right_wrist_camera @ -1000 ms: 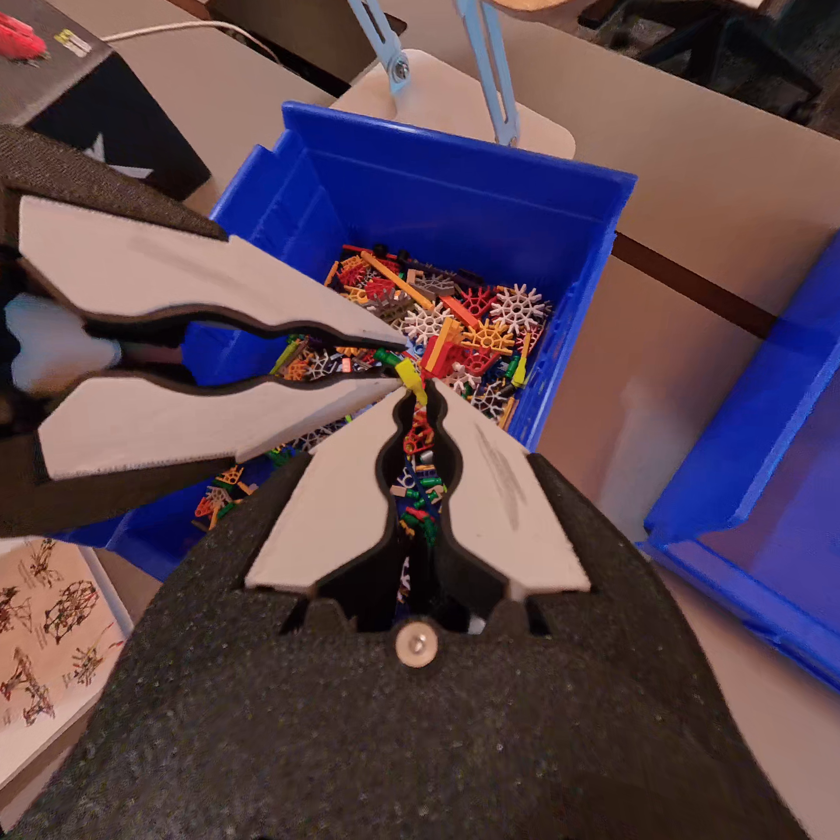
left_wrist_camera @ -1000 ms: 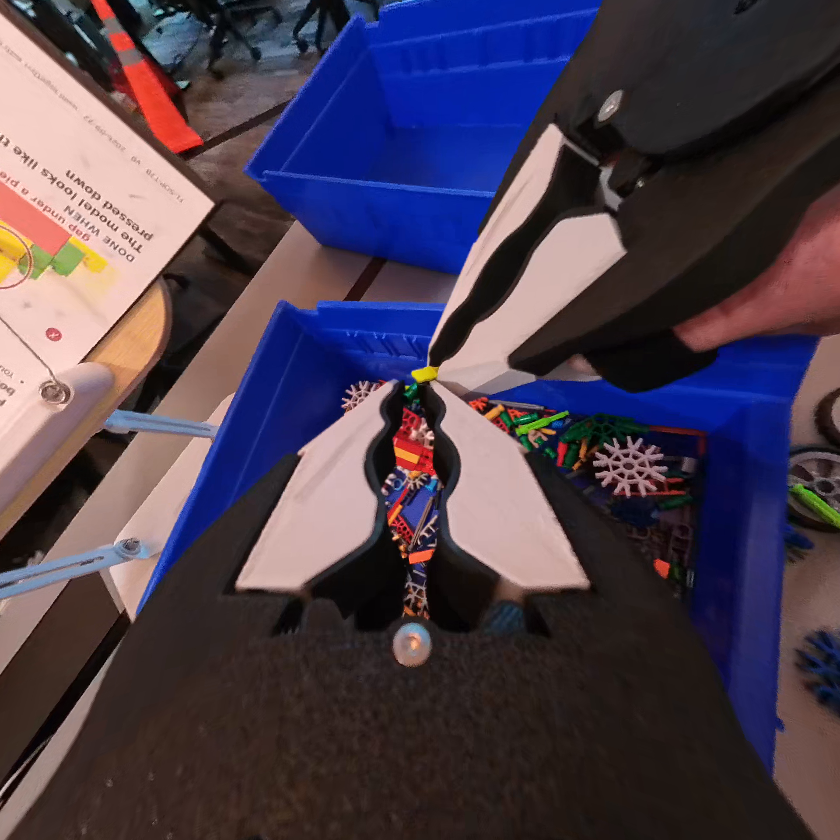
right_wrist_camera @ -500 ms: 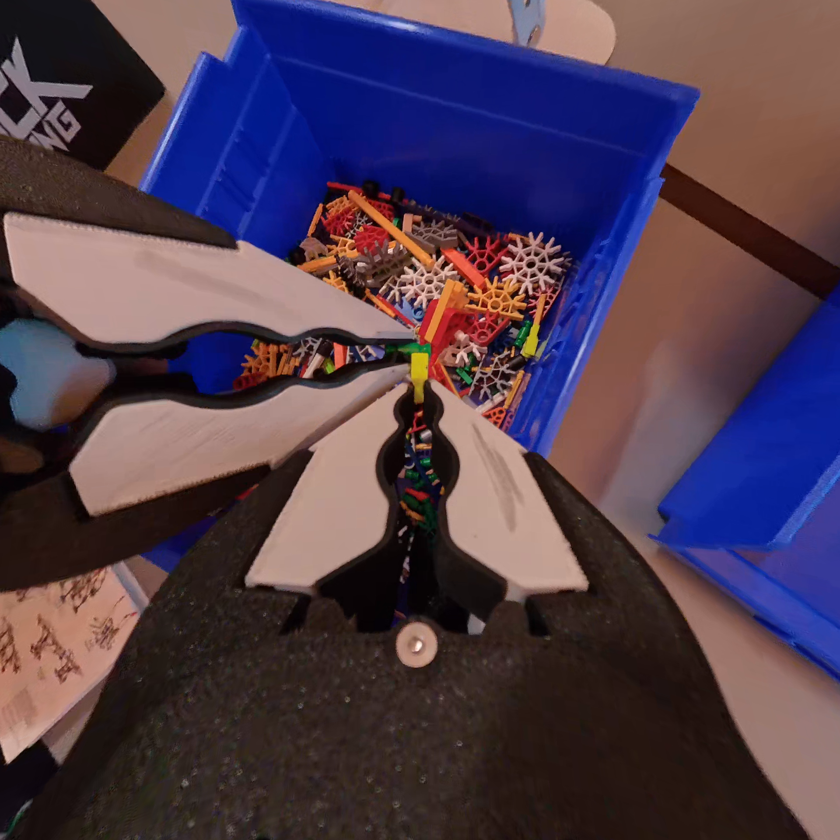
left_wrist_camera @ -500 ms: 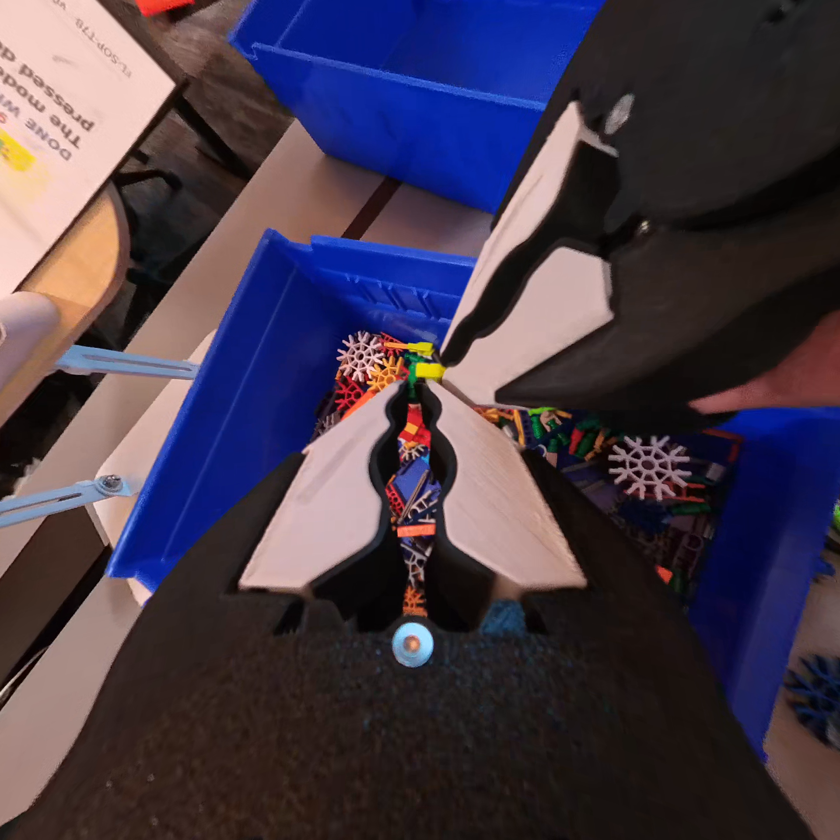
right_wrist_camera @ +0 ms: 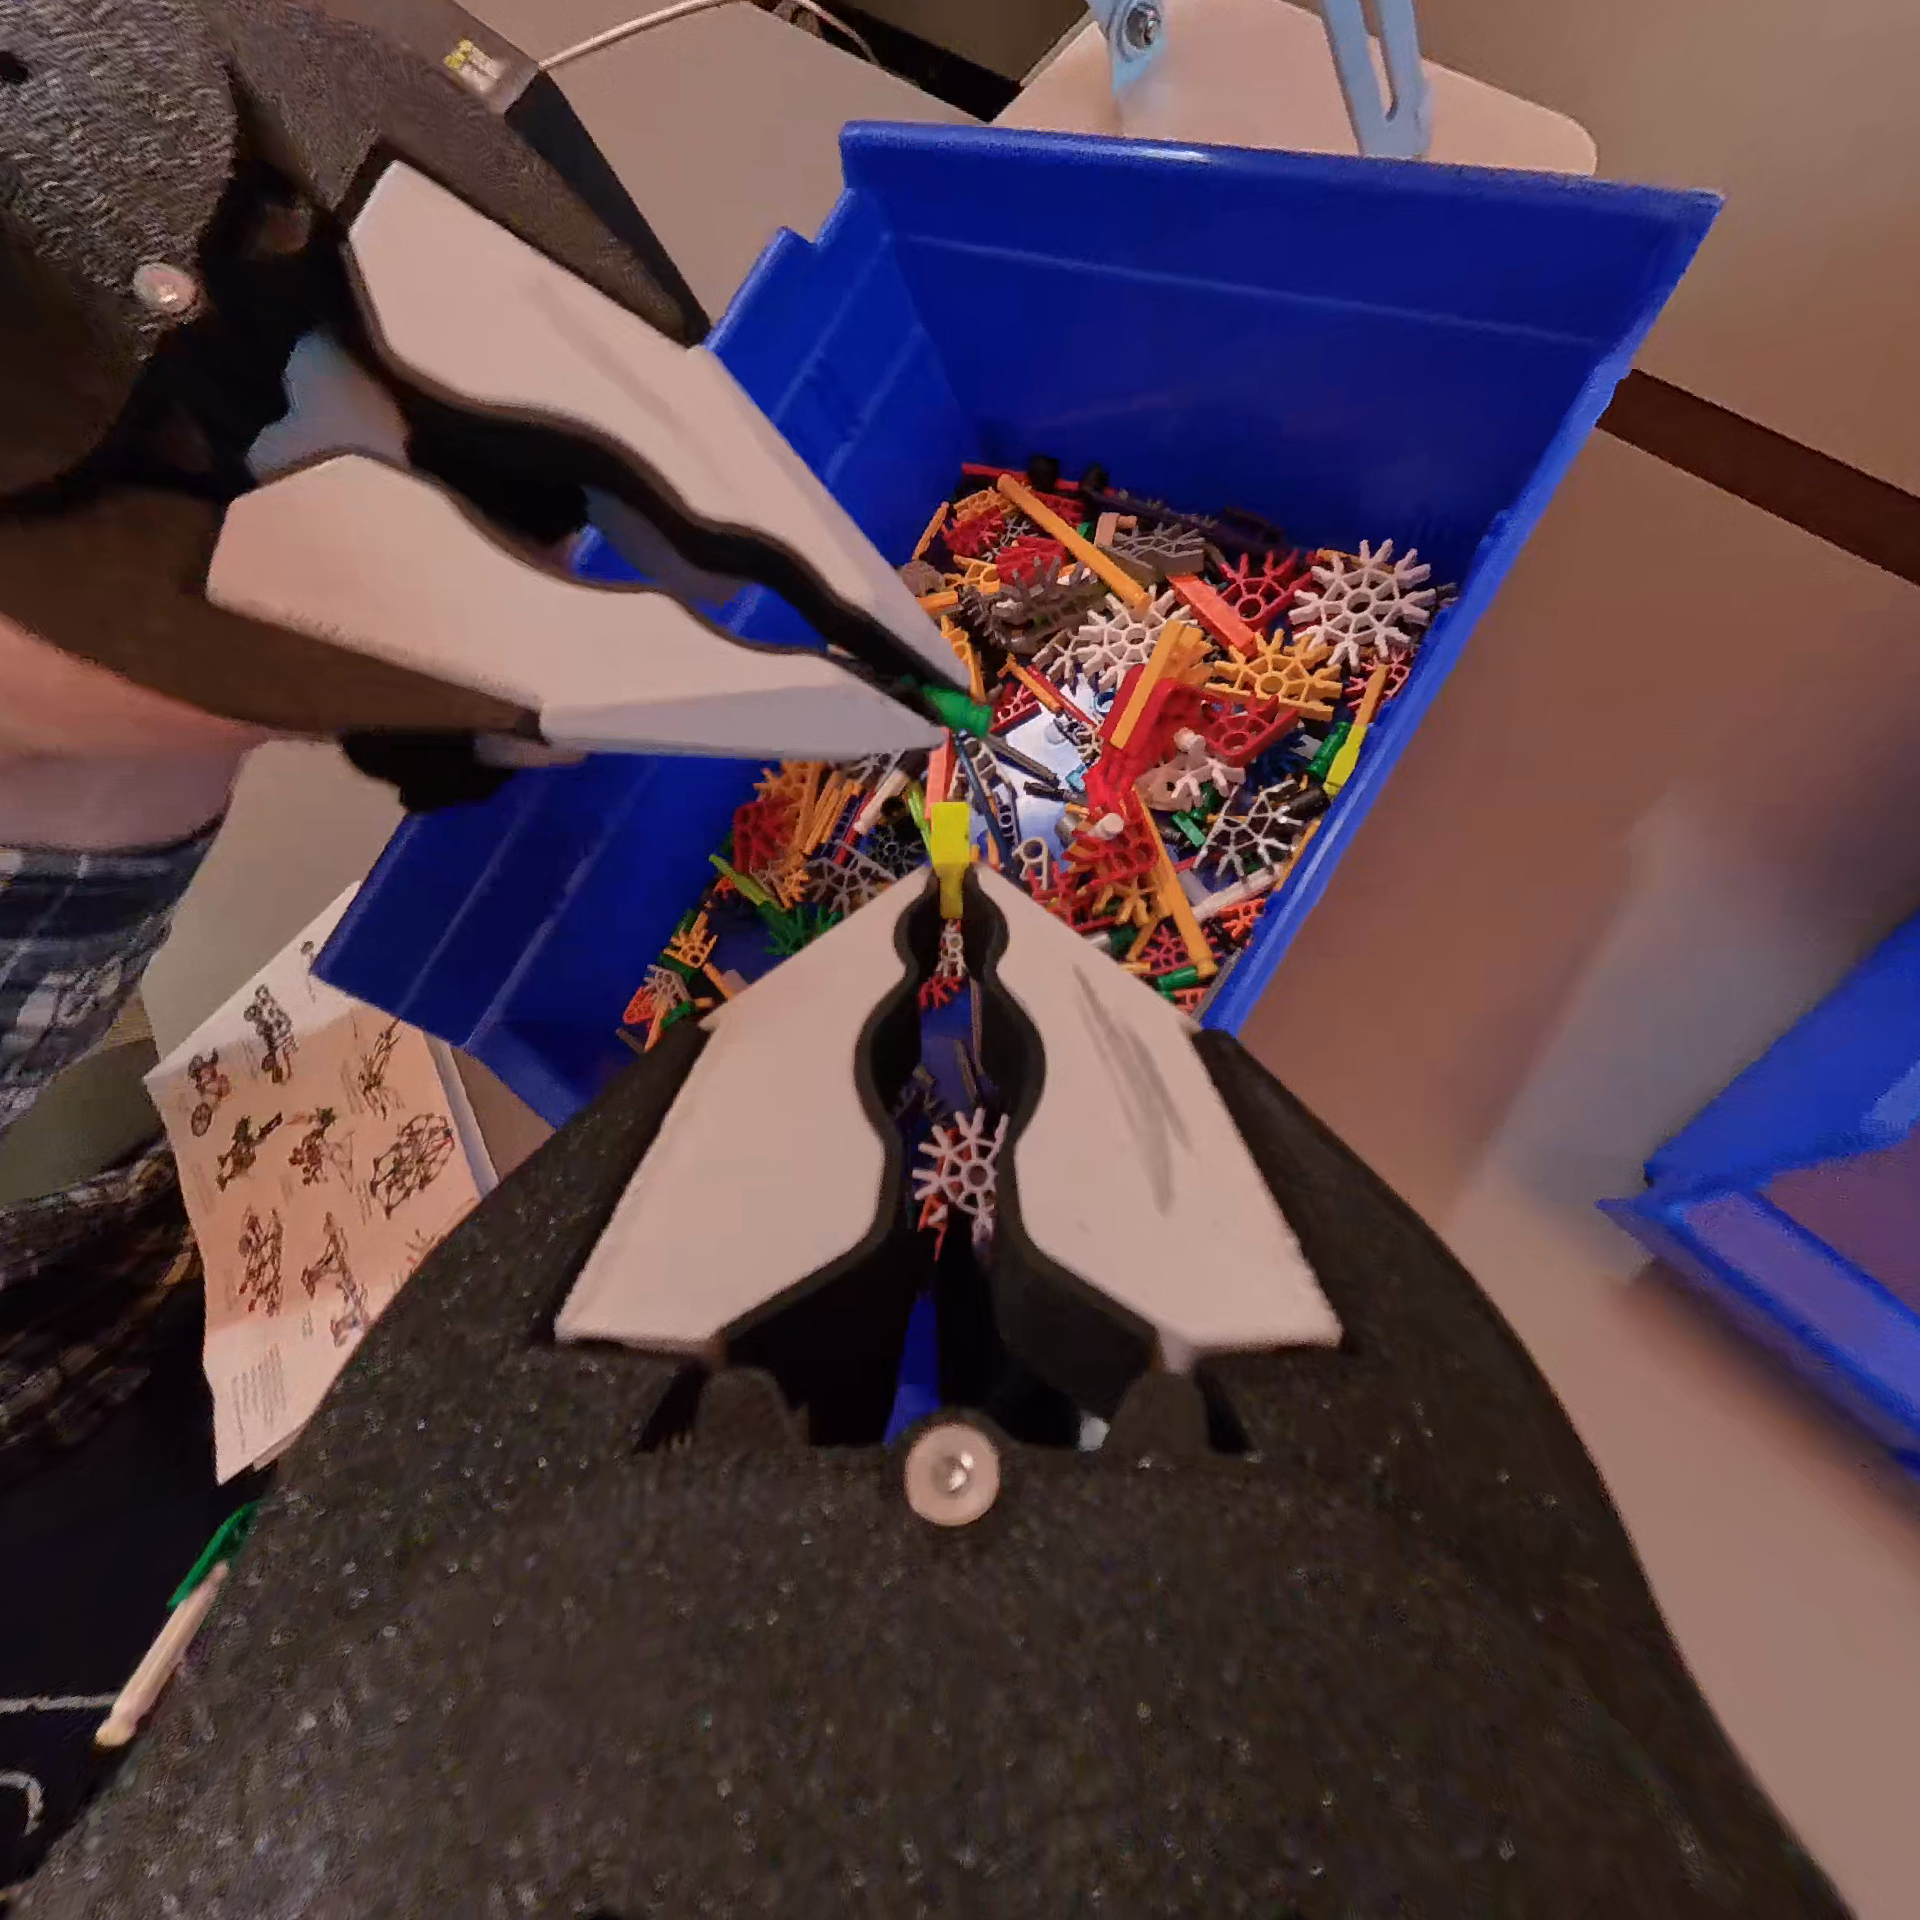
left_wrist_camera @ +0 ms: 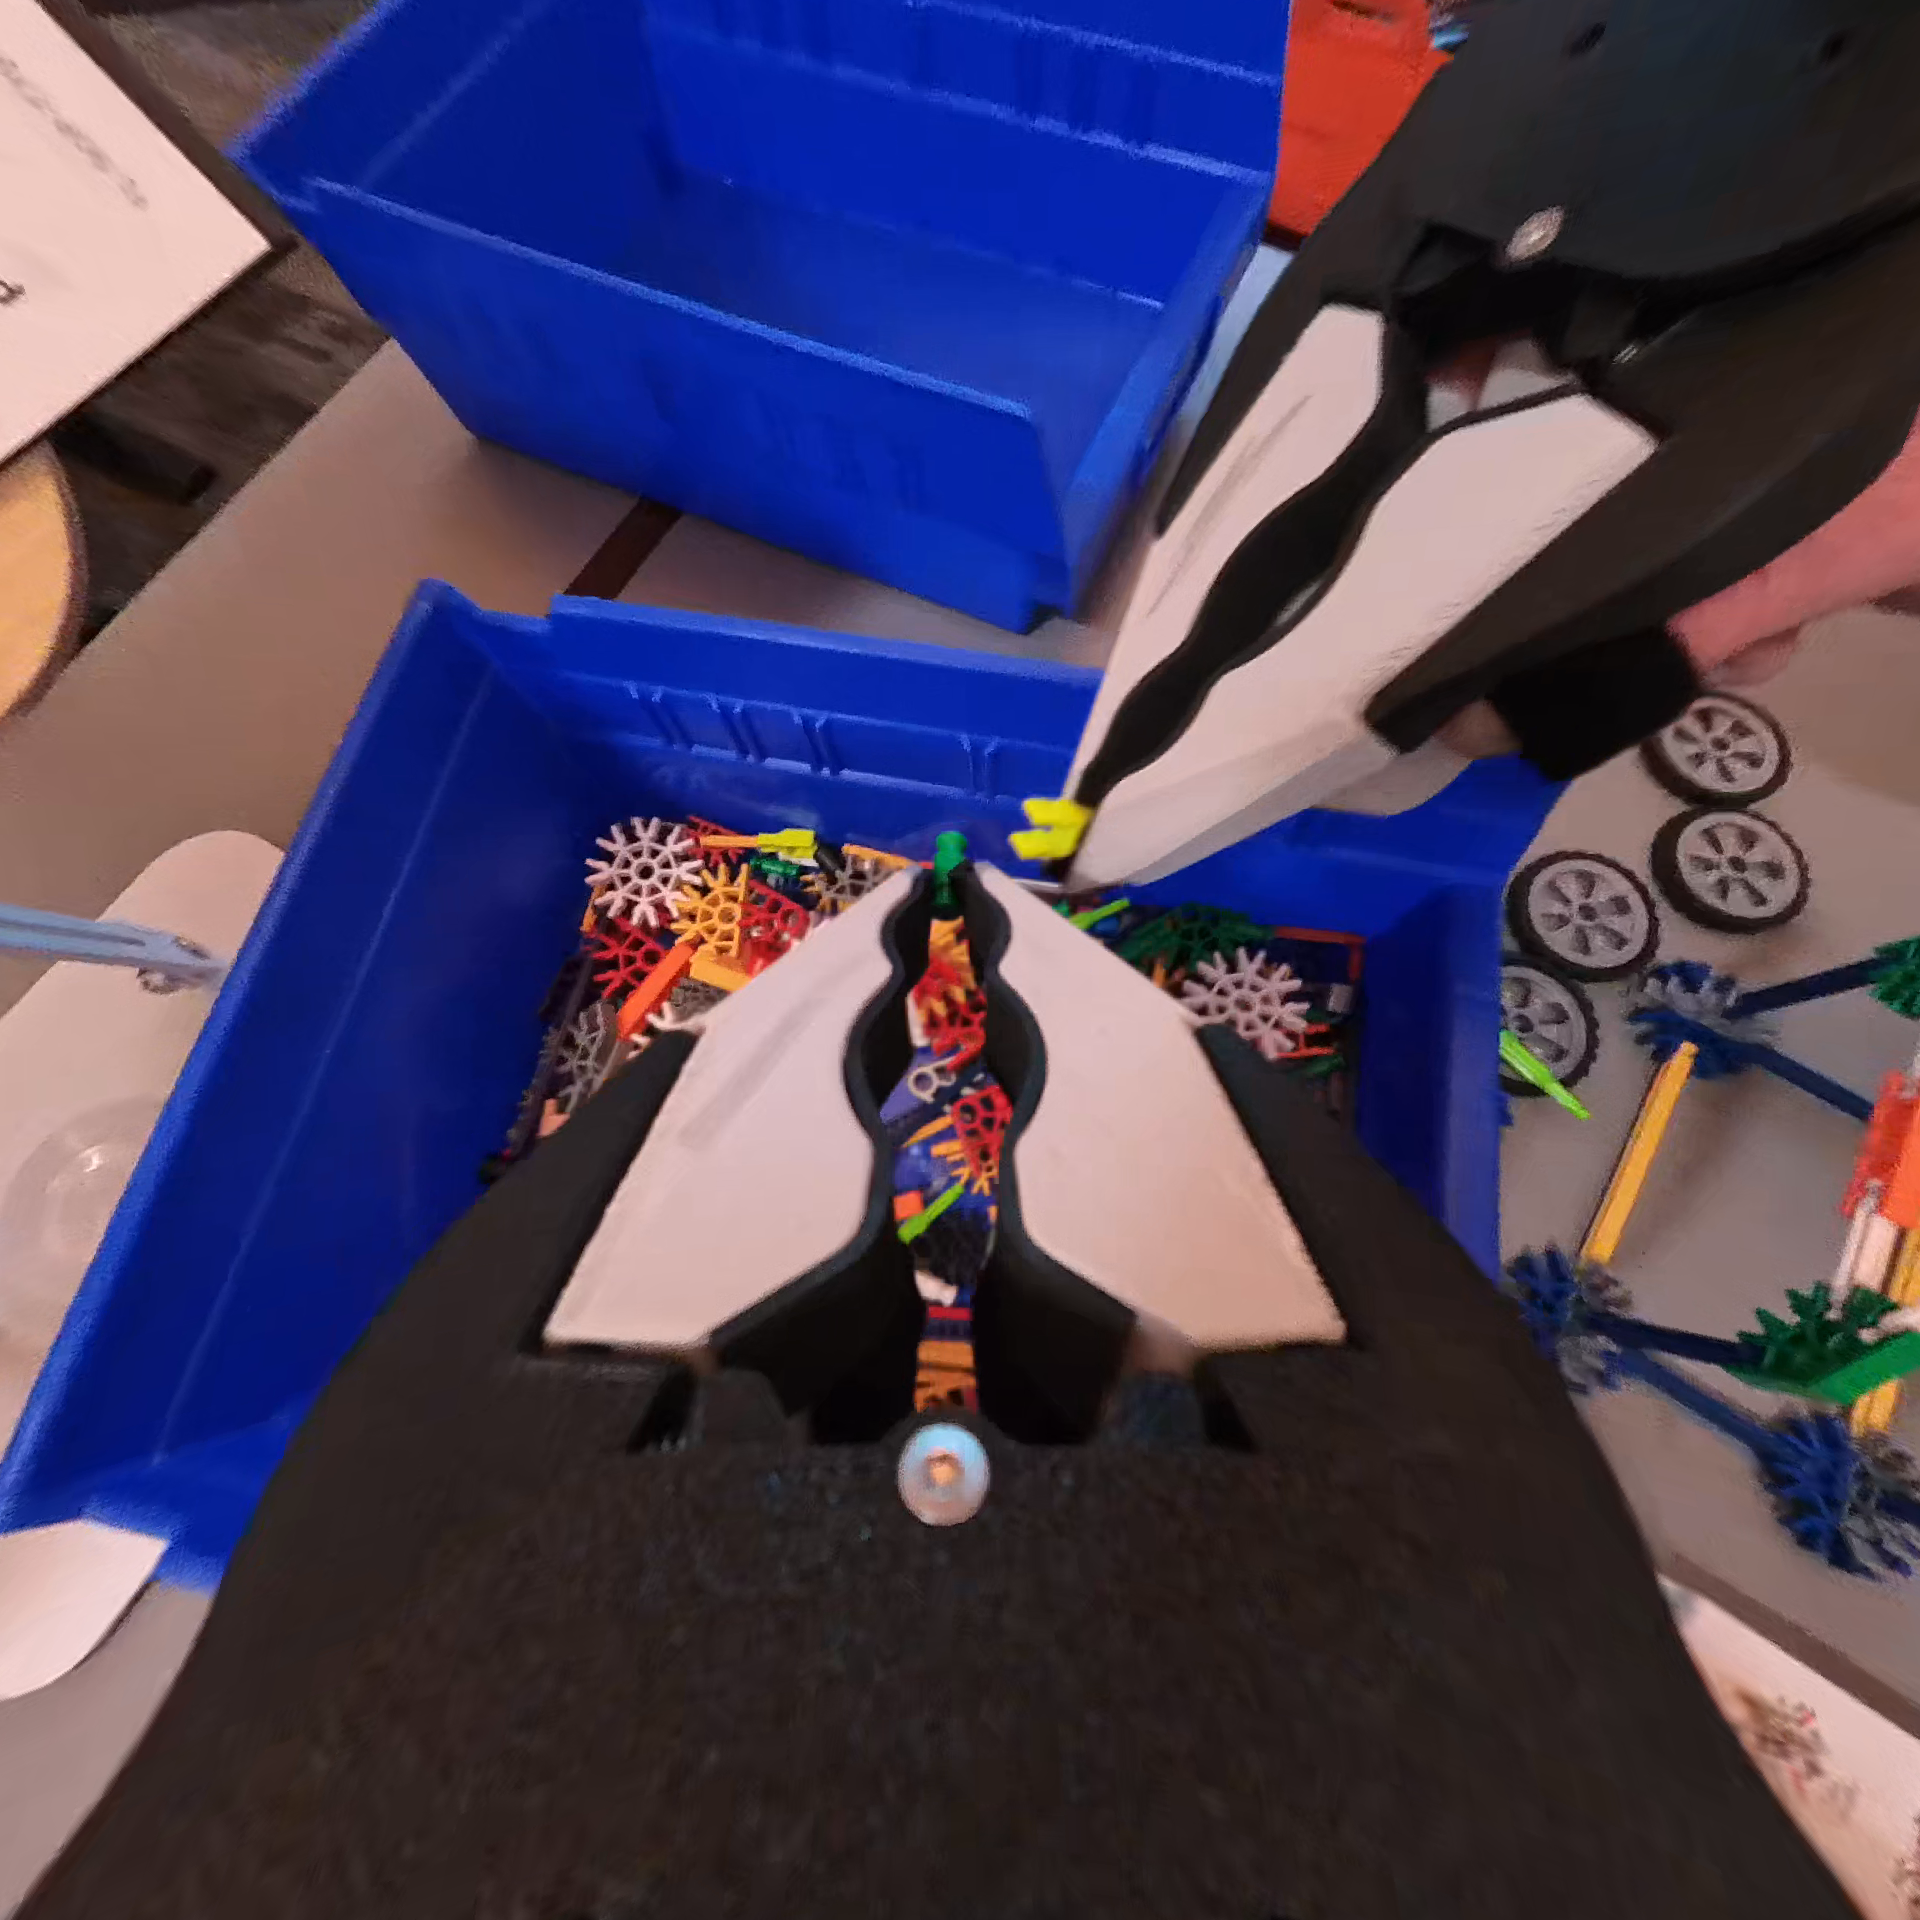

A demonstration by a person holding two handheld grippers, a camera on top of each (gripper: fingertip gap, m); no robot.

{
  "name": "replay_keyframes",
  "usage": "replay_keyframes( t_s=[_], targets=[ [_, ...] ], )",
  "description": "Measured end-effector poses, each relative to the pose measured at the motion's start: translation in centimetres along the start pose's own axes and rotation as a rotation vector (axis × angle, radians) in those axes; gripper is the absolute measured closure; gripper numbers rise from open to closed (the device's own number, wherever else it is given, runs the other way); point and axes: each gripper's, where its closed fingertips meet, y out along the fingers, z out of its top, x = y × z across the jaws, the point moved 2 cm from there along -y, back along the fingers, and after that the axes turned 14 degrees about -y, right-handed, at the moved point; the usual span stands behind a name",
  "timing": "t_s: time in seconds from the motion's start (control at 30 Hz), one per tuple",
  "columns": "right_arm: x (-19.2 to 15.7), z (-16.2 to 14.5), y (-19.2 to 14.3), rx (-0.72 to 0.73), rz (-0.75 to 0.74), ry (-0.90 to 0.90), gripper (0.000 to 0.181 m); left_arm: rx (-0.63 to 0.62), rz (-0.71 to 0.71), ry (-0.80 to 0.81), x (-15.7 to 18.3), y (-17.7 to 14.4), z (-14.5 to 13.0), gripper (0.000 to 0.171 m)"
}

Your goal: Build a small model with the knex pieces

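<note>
L gripper [left_wrist_camera: 943,883] – fingers pressed together on a small green piece [left_wrist_camera: 948,854] that pokes out past the tips along the finger axis. R gripper [right_wrist_camera: 951,883] – fingers pinched on a small yellow piece [right_wrist_camera: 950,836], also sticking out lengthwise from the tips. Both hang over the near bin [left_wrist_camera: 312,1039], above its pile of mixed parts [right_wrist_camera: 1143,727].

Key relation: the 2 pieces are just beside each other but apart. From the L wrist view the yellow piece [left_wrist_camera: 1049,828] lies up and to the right of the green tip; its forked end faces left toward the green. The two finger axes meet at an angle, not in line.

Count: 2 grippers, 1 piece each; 2 blue bins – the far bin [left_wrist_camera: 831,260] looks bare inside. On the desk [left_wrist_camera: 260,582] right of the near bin: 4 grey wheels [left_wrist_camera: 1584,914] and a partly built rod model [left_wrist_camera: 1714,1247]. An instruction sheet [right_wrist_camera: 312,1195] lies by the bin.
</note>
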Motion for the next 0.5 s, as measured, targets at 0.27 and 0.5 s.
replay_keyframes(
  t_s=[0.27,0.5],
  targets=[
    [-3.1,-0.7,-2.4,-0.007,-0.019,-0.134,0.180,-0.133,0.093,0.105,-1.2,-0.6,-1.3,0.151],
    [-5.8,-1.8,-5.4,0.034,-0.019,-0.196,0.180,-0.106,0.112,0.165,-0.1,-1.8,-1.7,0.119]
  ],
)
